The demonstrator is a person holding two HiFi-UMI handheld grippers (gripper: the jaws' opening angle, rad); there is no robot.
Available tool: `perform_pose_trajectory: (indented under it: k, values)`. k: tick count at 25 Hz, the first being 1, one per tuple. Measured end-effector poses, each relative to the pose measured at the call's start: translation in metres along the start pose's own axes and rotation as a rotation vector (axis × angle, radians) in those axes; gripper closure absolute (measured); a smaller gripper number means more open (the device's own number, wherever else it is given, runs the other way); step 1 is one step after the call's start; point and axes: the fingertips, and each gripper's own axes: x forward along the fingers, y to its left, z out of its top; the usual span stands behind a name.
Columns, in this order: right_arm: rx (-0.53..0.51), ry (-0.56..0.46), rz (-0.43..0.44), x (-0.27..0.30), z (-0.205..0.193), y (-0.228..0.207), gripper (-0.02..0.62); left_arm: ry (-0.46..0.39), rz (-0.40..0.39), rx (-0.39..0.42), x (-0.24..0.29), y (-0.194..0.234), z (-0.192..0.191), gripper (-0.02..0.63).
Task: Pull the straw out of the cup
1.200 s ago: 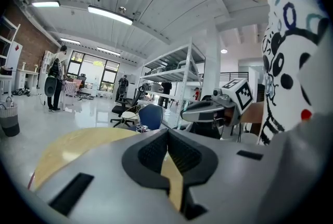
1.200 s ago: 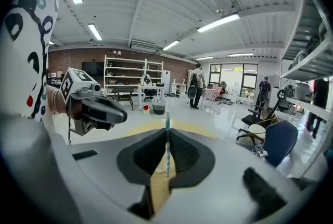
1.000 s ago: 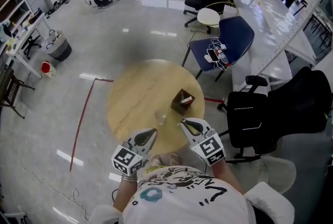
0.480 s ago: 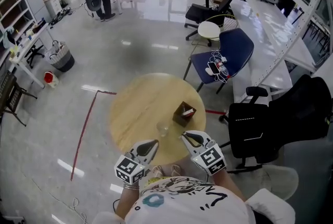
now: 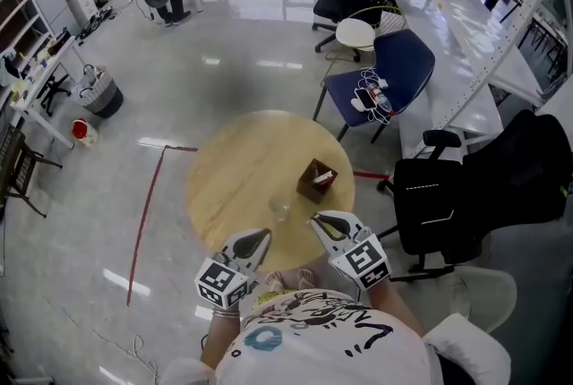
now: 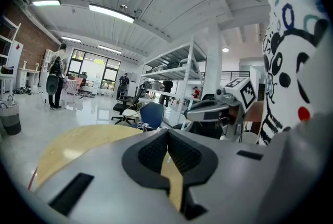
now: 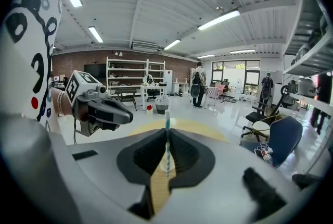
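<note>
1. The surface (image 5: 237, 164) is a round top of pale wood grain. A red tape line (image 5: 146, 218) runs over the glossy grey floor to its left. A blue chair (image 5: 394, 70) and a black office chair (image 5: 439, 200) stand to its right.
2. A brown box (image 5: 317, 179) and a clear cup (image 5: 280, 209) rest on the surface, near each other.
3. The right tongs (image 7: 167, 137) are clamped on a thin blue-and-white striped straw (image 7: 167, 119), which stands upright.
4. The left tongs (image 6: 167, 137) are closed together with nothing between them.
</note>
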Motion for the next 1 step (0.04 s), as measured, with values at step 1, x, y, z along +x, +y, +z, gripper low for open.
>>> perform_pose_trajectory:
  k: [1]
  values:
    - [0.001, -0.002, -0.001, 0.0004, 0.0004, -0.0013, 0.555, 0.0, 0.0, 0.002, 0.0012, 0.0008, 0.0004, 0.592]
